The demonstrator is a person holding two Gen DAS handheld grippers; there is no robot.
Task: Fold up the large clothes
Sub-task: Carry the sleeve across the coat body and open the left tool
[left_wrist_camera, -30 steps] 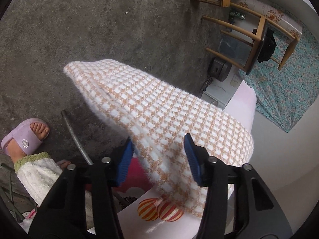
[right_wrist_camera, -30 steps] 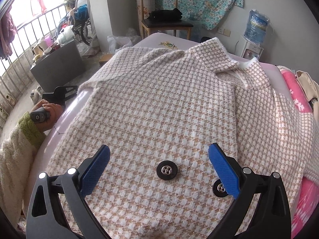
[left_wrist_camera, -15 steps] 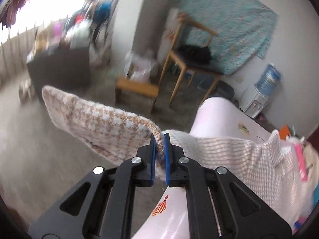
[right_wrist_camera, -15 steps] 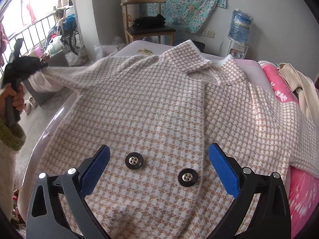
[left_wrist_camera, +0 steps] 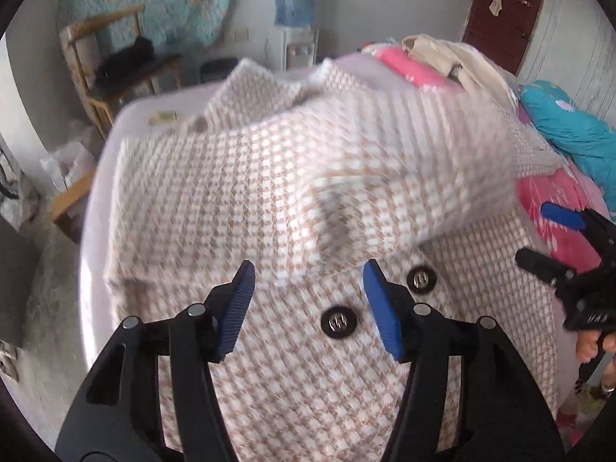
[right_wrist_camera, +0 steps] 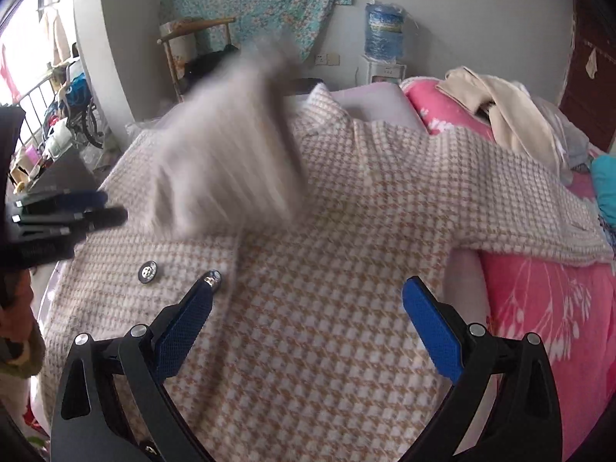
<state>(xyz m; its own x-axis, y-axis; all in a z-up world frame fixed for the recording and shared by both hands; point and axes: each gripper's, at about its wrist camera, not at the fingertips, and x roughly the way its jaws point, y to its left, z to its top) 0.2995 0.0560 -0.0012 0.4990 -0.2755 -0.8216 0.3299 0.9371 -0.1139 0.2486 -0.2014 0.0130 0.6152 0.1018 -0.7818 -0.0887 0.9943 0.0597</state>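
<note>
**Checked coat spread on the bed**

The checked coat (right_wrist_camera: 331, 308) covers the bed (right_wrist_camera: 373, 104), one blurred sleeve (left_wrist_camera: 404, 177) lying across it at twelve o'clock. Right gripper (right_wrist_camera: 313, 317): jaws wide apart, empty. Left gripper (left_wrist_camera: 308, 304): jaws opening, nothing between them.

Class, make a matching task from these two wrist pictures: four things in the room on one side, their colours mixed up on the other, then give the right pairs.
Things:
1. coat buttons
2. water bottle
3. quilt
4. chair

Colours:
A. pink with white flowers
B. brown wood
C. black with a silver middle
D. blue

Pairs: 1-C, 2-D, 3-A, 4-B
</note>
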